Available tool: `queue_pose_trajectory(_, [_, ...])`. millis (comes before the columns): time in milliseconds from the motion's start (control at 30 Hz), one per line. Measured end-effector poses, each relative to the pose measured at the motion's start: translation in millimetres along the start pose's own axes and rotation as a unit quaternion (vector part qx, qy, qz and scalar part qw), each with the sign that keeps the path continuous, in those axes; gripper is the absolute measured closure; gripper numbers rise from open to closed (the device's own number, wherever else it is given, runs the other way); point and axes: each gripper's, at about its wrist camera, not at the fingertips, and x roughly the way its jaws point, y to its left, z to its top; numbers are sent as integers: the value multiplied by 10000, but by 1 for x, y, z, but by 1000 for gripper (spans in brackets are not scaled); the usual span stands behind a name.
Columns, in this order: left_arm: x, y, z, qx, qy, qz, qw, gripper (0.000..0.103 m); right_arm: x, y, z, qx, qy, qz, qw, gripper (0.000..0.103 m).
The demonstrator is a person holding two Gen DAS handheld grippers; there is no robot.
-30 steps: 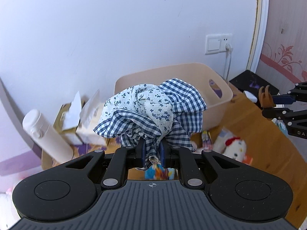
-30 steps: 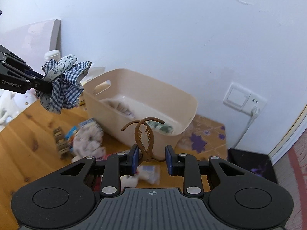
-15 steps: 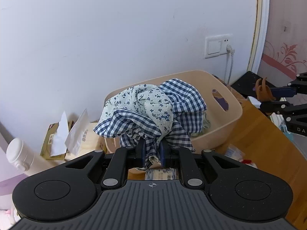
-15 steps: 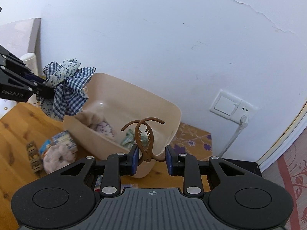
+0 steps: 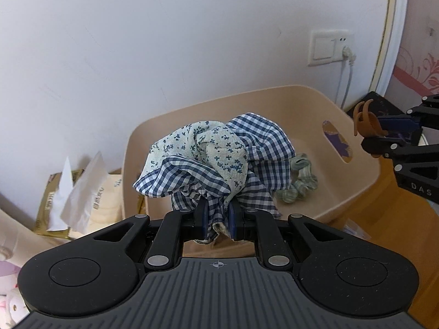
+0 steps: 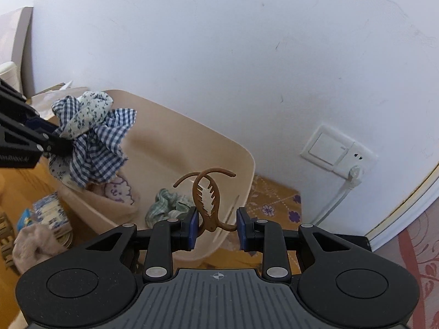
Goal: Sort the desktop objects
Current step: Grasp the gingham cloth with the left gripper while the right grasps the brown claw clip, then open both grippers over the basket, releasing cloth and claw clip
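Observation:
My left gripper (image 5: 216, 219) is shut on a blue-checked and floral fabric scrunchie (image 5: 216, 156), held over the near left part of a beige plastic basket (image 5: 359, 189). From the right wrist view the same scrunchie (image 6: 93, 139) hangs above the basket's left end (image 6: 175, 139). A brown hair claw clip (image 6: 207, 200) stands upright between the pads of my right gripper (image 6: 215, 229), which is shut on its handles just over the basket's right corner. In the left wrist view that gripper (image 5: 384, 133) and the clip (image 5: 366, 120) show at the right edge. Inside the basket lie a green checked scrunchie (image 5: 299, 181) and a pale embroidered item (image 6: 120, 192).
Tissue packs (image 5: 82, 189) stand left of the basket against the white wall. A wall socket with a plugged cable (image 6: 354, 172) is at the right. Small toys and a packet (image 6: 41, 227) lie on the wooden table (image 5: 389, 227) in front of the basket.
Both grippers have moved in toward the basket with their loads; the basket now looks larger and closer, and its inside has come into view under the scrunchie and the clip.

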Motion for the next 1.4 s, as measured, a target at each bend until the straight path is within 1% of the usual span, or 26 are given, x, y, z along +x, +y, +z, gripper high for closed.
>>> queue_pose_trajectory(67, [12, -1, 2, -26, 96, 4, 10000, 89, 10, 2, 2, 2, 54, -15, 10000, 75])
queue_pose_trajectory(200, [31, 0, 3, -135, 292, 19, 9995, 89, 30, 4, 5, 77, 194, 89, 9997, 75])
queue_pose_trajectory(333, [39, 4, 1, -273, 330, -44, 9991, 89, 44, 8, 8, 43, 321, 148, 9994, 75])
queue_pose_trajectory(500, [49, 4, -1, -247, 459, -28, 9986, 89, 56, 17, 8, -74, 450, 232, 9987, 75])
queue_pose_trajectory(633, [57, 5, 0, -289, 607, -131, 9977, 87, 64, 21, 8, -105, 534, 296, 9981, 75])
queue_pose_trajectory(700, [58, 8, 0, -426, 567, -129, 9974, 83, 68, 22, 8, -126, 584, 325, 9977, 74])
queue_pose_trajectory(733, [57, 10, 1, -485, 548, -129, 9972, 79, 68, 22, 8, -112, 579, 312, 9978, 67])
queue_pose_trajectory(767, [57, 11, 1, -527, 549, -157, 9970, 70, 69, 22, 9, -122, 578, 306, 9978, 64])
queue_pose_trajectory(800, [57, 12, 1, -588, 566, -203, 9965, 65, 70, 22, 9, -137, 588, 309, 9977, 65])
queue_pose_trajectory(833, [57, 13, 2, -642, 564, -248, 9960, 56, 71, 22, 10, -155, 592, 300, 9977, 65])
queue_pose_trajectory(867, [55, 14, 2, -674, 522, -271, 9960, 50, 70, 23, 11, -183, 587, 290, 9977, 64])
queue_pose_trajectory(900, [53, 14, 3, -682, 467, -248, 9963, 48, 71, 23, 11, -214, 577, 294, 9977, 61])
queue_pose_trajectory(967, [50, 16, 3, -707, 431, -192, 9964, 41, 70, 24, 13, -240, 550, 264, 9978, 55])
queue_pose_trajectory(1033, [48, 20, 3, -778, 451, -197, 9958, 34, 68, 24, 14, -231, 515, 225, 9982, 42])
queue_pose_trajectory(1133, [41, 22, 3, -792, 412, -156, 9959, 32, 62, 22, 15, -151, 436, 262, 9986, 32])
queue_pose_trajectory(1233, [34, 21, 5, -774, 345, -190, 9962, 27, 56, 22, 17, -194, 395, 217, 9988, 27])
queue_pose_trajectory(1367, [20, 24, 5, -811, 255, -188, 9962, 25, 44, 19, 19, -120, 308, 188, 9993, 24])
queue_pose_trajectory(1400, [15, 24, 5, -825, 227, -188, 9962, 25, 40, 18, 20, -97, 277, 189, 9994, 21])
